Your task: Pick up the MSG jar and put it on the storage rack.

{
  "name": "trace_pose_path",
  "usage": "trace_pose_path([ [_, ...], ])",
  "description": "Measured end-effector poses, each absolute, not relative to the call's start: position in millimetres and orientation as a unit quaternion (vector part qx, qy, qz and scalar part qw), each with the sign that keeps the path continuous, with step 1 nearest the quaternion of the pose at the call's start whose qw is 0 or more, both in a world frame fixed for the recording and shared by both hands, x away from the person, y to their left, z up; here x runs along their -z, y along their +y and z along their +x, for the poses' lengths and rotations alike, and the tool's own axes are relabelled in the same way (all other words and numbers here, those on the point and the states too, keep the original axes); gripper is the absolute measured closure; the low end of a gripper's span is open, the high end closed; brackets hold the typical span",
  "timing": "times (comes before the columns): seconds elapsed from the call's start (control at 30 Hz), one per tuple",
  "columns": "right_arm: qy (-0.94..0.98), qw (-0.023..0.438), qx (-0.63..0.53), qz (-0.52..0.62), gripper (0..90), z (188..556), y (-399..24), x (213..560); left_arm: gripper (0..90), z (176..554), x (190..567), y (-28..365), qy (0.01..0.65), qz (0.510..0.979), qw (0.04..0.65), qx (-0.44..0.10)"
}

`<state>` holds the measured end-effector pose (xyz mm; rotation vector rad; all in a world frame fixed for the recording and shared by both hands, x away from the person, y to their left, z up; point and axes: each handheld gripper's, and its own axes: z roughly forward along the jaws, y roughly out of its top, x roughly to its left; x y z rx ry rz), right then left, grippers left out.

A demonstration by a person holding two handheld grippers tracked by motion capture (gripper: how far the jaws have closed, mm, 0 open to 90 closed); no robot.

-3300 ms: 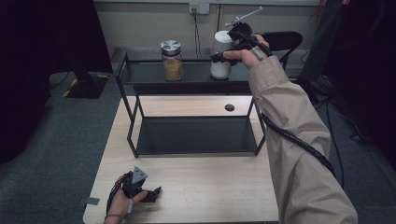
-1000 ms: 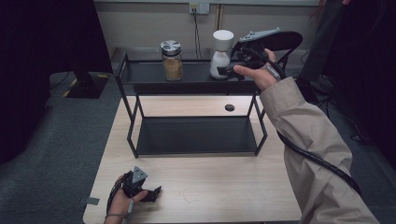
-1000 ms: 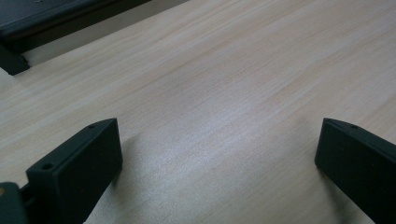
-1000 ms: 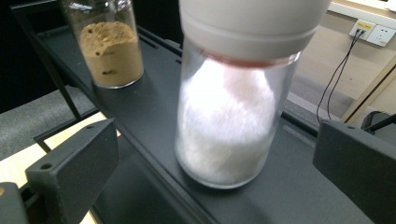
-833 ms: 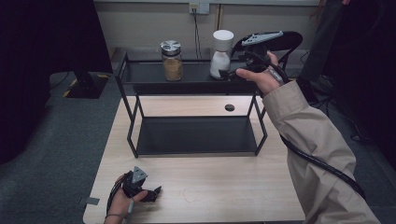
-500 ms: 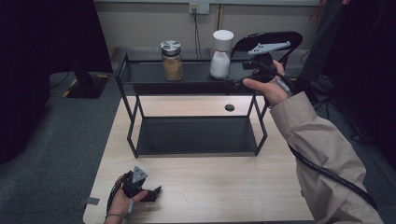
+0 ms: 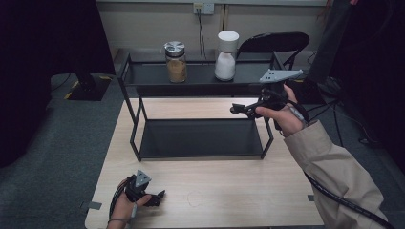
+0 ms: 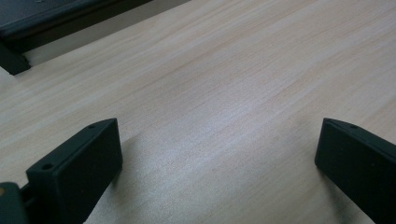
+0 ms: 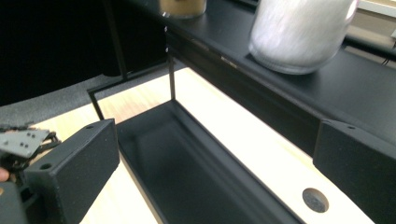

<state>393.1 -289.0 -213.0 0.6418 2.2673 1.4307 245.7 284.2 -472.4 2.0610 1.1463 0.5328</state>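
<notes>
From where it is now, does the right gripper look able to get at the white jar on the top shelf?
Probably yes: the right gripper is open and empty, the white jar stands near the shelf's front edge, nothing between.

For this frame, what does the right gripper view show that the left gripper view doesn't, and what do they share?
Right gripper view: the white jar and the base of the brown-filled jar standing on the black rack's upper shelf, the lower tray, a round hole in the table, and the left hand-held gripper farther off.

Left gripper view: bare wood grain close up, the left hand-held gripper's jaws low over it.

Both: open black jaws with nothing between them, the light wooden table and part of the rack.
</notes>
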Motion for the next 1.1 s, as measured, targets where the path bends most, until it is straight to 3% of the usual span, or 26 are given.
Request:
trace_pose_path([
  [1.1, 0.811, 0.152, -0.518, 0.224, 0.0, 348, -320, 318, 0.0, 246, 473, 284, 0.443, 0.797, 0.355, -0.206],
])
